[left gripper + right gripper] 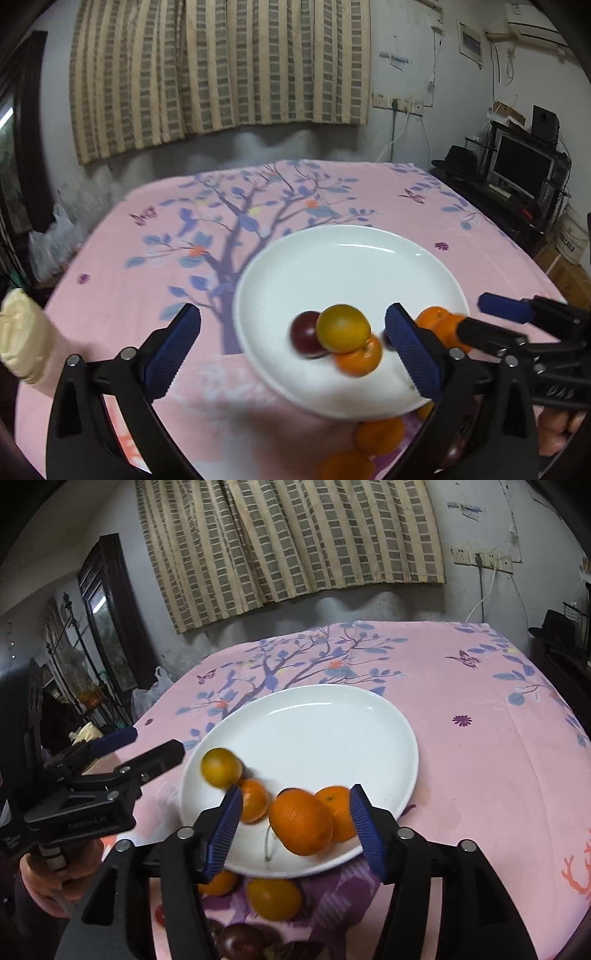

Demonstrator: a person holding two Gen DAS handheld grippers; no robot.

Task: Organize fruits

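Observation:
A white plate sits on the pink cloth. On its near side lie a yellow-orange fruit, a dark plum, and oranges. My left gripper is open and empty above the plate's near-left rim. My right gripper is open with a blurred orange between its fingers, not touching them; it also shows in the left wrist view. The left gripper shows at the left of the right wrist view.
More oranges and dark plums lie on the cloth in front of the plate. A cream object stands at the table's left edge. Curtains and a wall are behind; a monitor shelf is to the right.

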